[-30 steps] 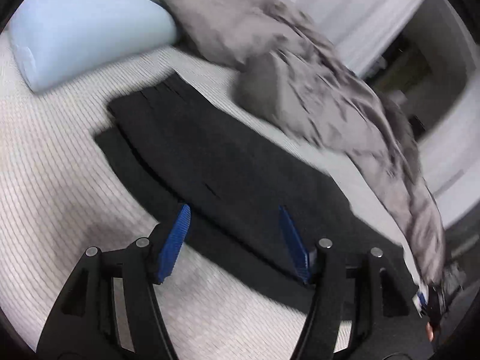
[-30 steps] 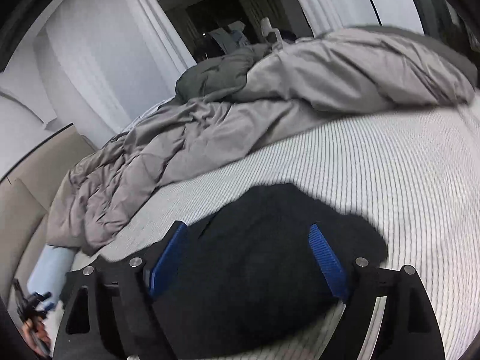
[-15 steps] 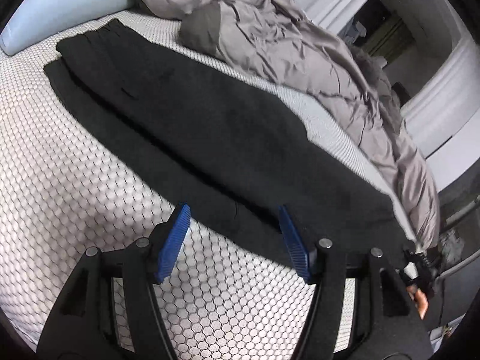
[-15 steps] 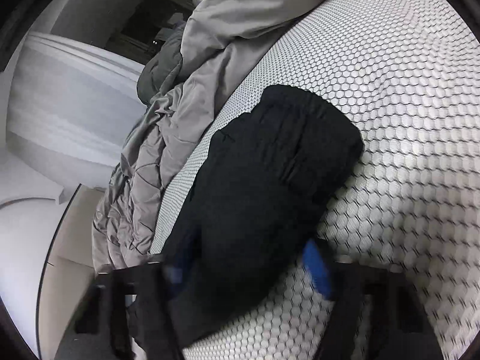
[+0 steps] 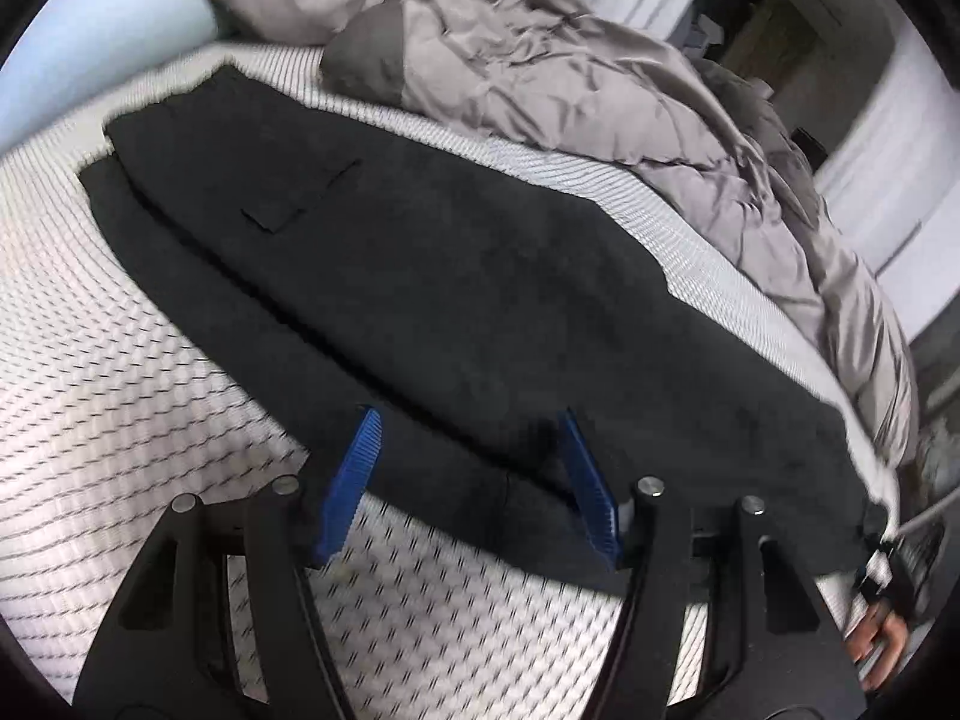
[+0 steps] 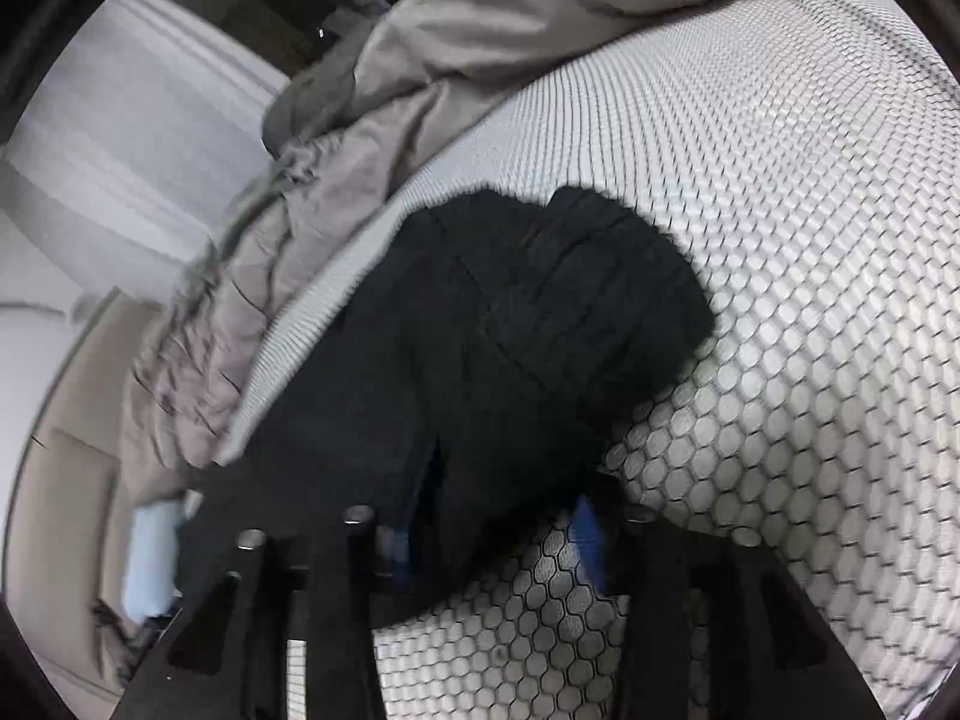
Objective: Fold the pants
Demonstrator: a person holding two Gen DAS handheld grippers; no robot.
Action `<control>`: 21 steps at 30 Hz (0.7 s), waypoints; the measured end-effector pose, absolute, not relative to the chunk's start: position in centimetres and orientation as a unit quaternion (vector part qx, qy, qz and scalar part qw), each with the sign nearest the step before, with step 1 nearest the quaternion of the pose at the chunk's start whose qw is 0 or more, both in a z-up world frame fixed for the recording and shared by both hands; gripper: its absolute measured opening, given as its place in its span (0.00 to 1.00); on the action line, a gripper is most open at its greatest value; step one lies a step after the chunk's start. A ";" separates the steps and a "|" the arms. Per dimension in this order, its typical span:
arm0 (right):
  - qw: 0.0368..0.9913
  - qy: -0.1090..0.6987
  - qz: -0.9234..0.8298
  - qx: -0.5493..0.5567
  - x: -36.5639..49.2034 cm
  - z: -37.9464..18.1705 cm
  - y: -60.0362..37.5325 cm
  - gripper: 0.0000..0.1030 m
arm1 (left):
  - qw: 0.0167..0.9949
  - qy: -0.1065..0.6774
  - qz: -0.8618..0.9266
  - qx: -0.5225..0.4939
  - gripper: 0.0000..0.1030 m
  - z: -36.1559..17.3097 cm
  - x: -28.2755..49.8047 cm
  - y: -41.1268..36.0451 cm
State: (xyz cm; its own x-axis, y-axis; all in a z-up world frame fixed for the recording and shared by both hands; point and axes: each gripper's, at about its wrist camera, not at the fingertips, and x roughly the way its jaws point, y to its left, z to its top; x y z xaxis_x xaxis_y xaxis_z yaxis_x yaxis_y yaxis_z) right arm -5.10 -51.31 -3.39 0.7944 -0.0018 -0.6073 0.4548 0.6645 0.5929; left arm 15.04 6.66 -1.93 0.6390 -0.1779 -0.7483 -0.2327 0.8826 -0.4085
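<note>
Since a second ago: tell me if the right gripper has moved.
Yes. The right gripper has come down and forward onto the black pants; against the grey duvet, which has slid up the view, the pants now cover its blue pads.

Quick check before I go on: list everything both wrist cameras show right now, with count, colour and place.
pants: one, black, laid lengthwise on the mattress, one leg over the other
mattress: one, white with a honeycomb pattern, under the pants
duvet: one, grey, bunched along the far side of the mattress
pillow: one, light blue, beyond the waistband end
left gripper: one, black with blue pads, open over the near edge of the pants
right gripper: one, black with blue pads, at the pants' other end, fabric between its fingers; grip unclear
hand: one, at lower right of the left view
</note>
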 end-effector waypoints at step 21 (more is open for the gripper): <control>0.847 0.284 -0.117 0.433 -4.4 -4.4 -52.0 0.56 | 0.860 0.410 0.088 -0.290 0.39 -1.9 11.2 11.7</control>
